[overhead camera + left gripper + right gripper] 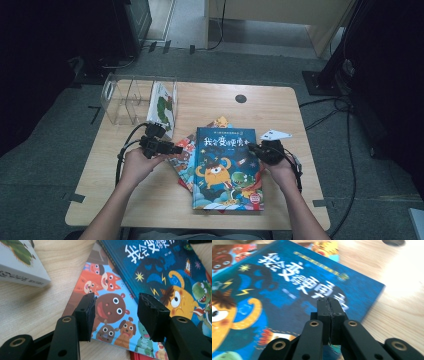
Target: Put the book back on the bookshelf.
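The fingers (86,313) of the left gripper (117,315) are standing wide apart, their 2 blocky black pads rough and chipped at the edges, framing a cartoon-animal book (110,315) and gripping nothing. In the right gripper view, the right gripper (330,315) is showing its fingers (323,315) pressed flat together with nothing between them, hovering over the right edge of the blue book (287,297).

The blue book (228,167) is lying flat, a glossy hardcover with white characters and an orange monster, near the middle of the table (150,195), whose top is pale wood-grain with rounded corners. It is sitting on top of a fanned stack, with the cartoon-animal book (185,155) poking out at its left and a red cover edge showing beneath.

In the high view, the left gripper (172,149) is sitting just beside that stack and the right gripper (252,148) is at the blue book's right edge. A clear plastic rack (125,100) is standing at the table's far left, with a white book (162,107) upright in its right end.
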Demonstrator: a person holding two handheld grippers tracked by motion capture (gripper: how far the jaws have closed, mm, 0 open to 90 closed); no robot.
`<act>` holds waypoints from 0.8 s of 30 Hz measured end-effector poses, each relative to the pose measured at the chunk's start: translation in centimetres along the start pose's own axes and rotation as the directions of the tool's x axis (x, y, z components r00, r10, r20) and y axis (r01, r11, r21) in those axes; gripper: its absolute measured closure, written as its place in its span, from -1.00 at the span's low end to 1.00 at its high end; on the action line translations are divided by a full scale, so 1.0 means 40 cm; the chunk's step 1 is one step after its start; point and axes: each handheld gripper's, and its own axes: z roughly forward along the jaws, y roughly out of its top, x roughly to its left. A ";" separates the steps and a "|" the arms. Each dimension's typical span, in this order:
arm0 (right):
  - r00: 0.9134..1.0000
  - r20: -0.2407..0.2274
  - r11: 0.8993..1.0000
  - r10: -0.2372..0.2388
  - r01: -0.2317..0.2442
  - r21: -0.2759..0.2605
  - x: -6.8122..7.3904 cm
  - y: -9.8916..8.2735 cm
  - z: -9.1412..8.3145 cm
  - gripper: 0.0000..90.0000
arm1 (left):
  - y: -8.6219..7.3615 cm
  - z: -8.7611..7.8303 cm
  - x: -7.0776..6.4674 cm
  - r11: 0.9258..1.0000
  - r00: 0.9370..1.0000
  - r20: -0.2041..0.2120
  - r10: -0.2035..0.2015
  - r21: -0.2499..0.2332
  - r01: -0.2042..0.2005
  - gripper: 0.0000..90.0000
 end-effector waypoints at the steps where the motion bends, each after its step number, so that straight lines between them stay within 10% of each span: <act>1: 1.000 0.007 1.000 0.008 -0.008 0.008 -0.007 -0.004 0.000 1.00 | -0.002 0.001 -0.001 1.000 1.000 -0.001 0.002 -0.001 -0.002 0.09; 24: 0.991 0.090 0.994 0.101 -0.105 0.040 -0.065 -0.027 0.018 1.00 | -0.046 -0.006 -0.001 0.999 1.000 -0.001 0.024 -0.033 -0.024 0.10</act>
